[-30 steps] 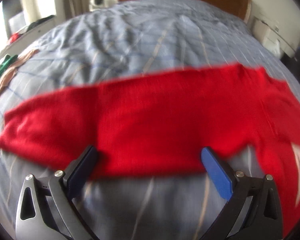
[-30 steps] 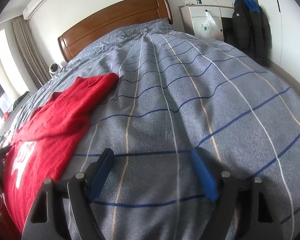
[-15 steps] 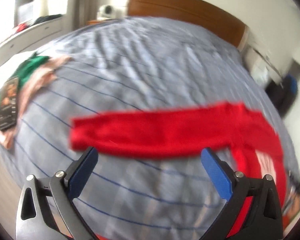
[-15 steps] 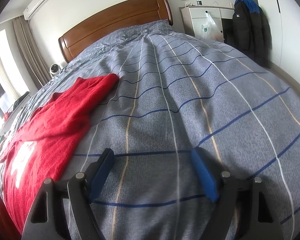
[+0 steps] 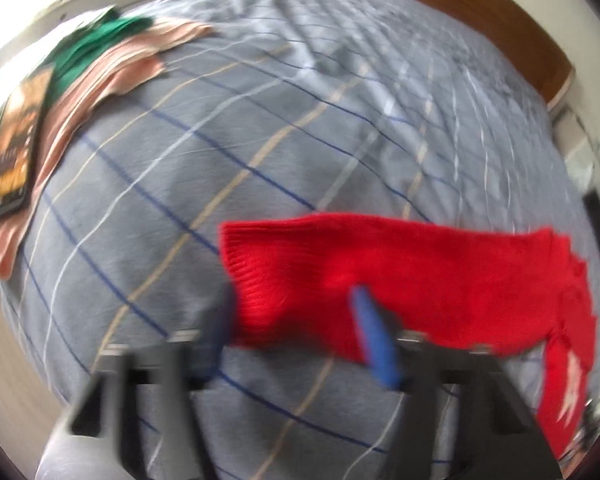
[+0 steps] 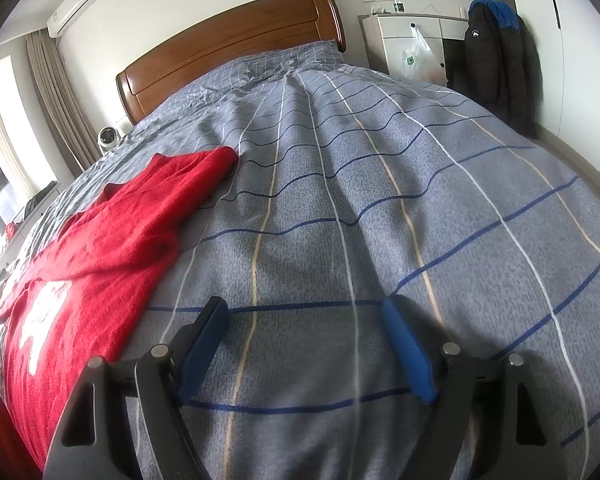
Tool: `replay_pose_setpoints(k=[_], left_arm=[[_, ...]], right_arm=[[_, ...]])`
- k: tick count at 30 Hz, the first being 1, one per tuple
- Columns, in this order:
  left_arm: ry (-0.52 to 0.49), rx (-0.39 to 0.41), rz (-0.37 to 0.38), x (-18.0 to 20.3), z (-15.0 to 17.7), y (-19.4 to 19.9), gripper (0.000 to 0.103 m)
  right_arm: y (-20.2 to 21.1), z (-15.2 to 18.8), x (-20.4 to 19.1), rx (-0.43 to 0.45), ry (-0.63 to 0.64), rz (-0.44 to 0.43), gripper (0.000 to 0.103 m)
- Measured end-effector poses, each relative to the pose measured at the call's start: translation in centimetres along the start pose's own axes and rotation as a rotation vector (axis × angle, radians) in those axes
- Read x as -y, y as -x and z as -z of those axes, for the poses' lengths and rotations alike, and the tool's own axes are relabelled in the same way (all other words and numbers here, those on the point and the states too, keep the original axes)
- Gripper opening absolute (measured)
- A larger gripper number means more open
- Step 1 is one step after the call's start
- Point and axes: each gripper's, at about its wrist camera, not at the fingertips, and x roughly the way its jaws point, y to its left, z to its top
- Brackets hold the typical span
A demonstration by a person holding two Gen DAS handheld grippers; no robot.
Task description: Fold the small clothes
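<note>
A: Where is the garment?

B: A red knitted sweater (image 5: 420,280) lies on the grey checked duvet (image 5: 260,140) of the bed. In the left wrist view one sleeve stretches across the lower middle, its ribbed cuff (image 5: 252,264) pointing left. The body of the sweater hangs down on the right, with a white motif showing.

A: And the left gripper (image 5: 296,328)?

B: It is blurred. Its two blue pads stand apart, one on each side of the cuff end of the sleeve. The sleeve sits between them, but whether they press on the cloth I cannot tell.

A: What about the right side?

B: The right gripper (image 6: 308,344) is spread wide over bare duvet, with nothing between its blue fingers (image 6: 408,356). In that view the sweater (image 6: 100,248) lies to the left, well apart from the gripper, with its other sleeve reaching up toward the wooden headboard (image 6: 236,44).

A: Anything else on the bed?

B: In the left wrist view, at the far left edge, a green garment (image 5: 88,52) and a pink cloth (image 5: 112,80) lie flat, with a dark phone (image 5: 14,144) resting on top of them. In the right wrist view, a white cabinet (image 6: 404,40) and a black jacket (image 6: 496,64) stand beyond the bed, by the wall.
</note>
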Motion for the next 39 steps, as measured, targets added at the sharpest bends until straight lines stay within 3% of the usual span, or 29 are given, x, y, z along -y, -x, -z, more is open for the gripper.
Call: replay_pose_setpoints(k=[1, 5, 8, 13, 18, 19, 20, 21, 22, 24, 27, 31, 35, 39], left_arm=[[-0.013, -0.008, 0.016, 0.4, -0.1, 0.0, 0.012], [-0.14, 0.055, 0.009, 5.1, -0.9, 3.5, 0.012], [-0.279, 0.132, 0.062, 11.4, -1.6, 7.7, 0.012], [-0.494, 0.219, 0.25, 24.7, -1.0, 13.7, 0.012], [-0.633, 0.25, 0.472, 37.5, 3.9, 15.1, 0.015], [-0.638, 0.242, 0.51, 38.9, 4.8, 14.7, 0.019], [-0.643, 0.217, 0.557, 40.8, 6.1, 13.7, 0.041], [-0.653, 0.165, 0.586, 42.4, 7.5, 12.5, 0.079], [-0.66, 0.125, 0.582, 43.2, 8.3, 11.6, 0.092], [-0.675, 0.086, 0.564, 43.3, 10.4, 10.1, 0.093], [-0.699, 0.077, 0.53, 40.1, 11.1, 9.0, 0.093], [-0.634, 0.098, 0.426, 30.9, 9.3, 7.9, 0.093], [-0.709, 0.041, 0.341, 25.8, 9.6, 5.2, 0.082], [-0.766, 0.005, 0.321, 26.0, 12.1, 2.8, 0.079]], right_arm=[[0.0, 0.0, 0.0, 0.0, 0.0, 0.0, 0.079], [0.0, 0.0, 0.0, 0.002, -0.001, -0.003, 0.079], [0.1, 0.0, 0.1, 0.008, -0.003, -0.007, 0.079], [0.1, 0.2, 0.3, 0.015, -0.003, -0.009, 0.079], [0.1, 0.2, 0.3, 0.017, -0.004, -0.012, 0.079], [0.1, 0.2, 0.3, 0.018, -0.005, -0.014, 0.079], [0.1, 0.2, 0.4, 0.02, -0.007, -0.018, 0.079], [0.2, 0.2, 0.5, 0.023, -0.009, -0.024, 0.079], [0.2, 0.2, 0.5, 0.025, -0.013, -0.03, 0.079], [0.2, 0.2, 0.6, 0.025, -0.016, -0.034, 0.079], [0.2, 0.1, 0.6, 0.024, -0.014, -0.033, 0.079], [0.1, 0.1, 0.6, 0.028, -0.012, -0.034, 0.079], [0.1, 0.1, 0.6, 0.034, -0.012, -0.036, 0.079], [0.0, 0.2, 0.5, 0.033, -0.005, -0.027, 0.08]])
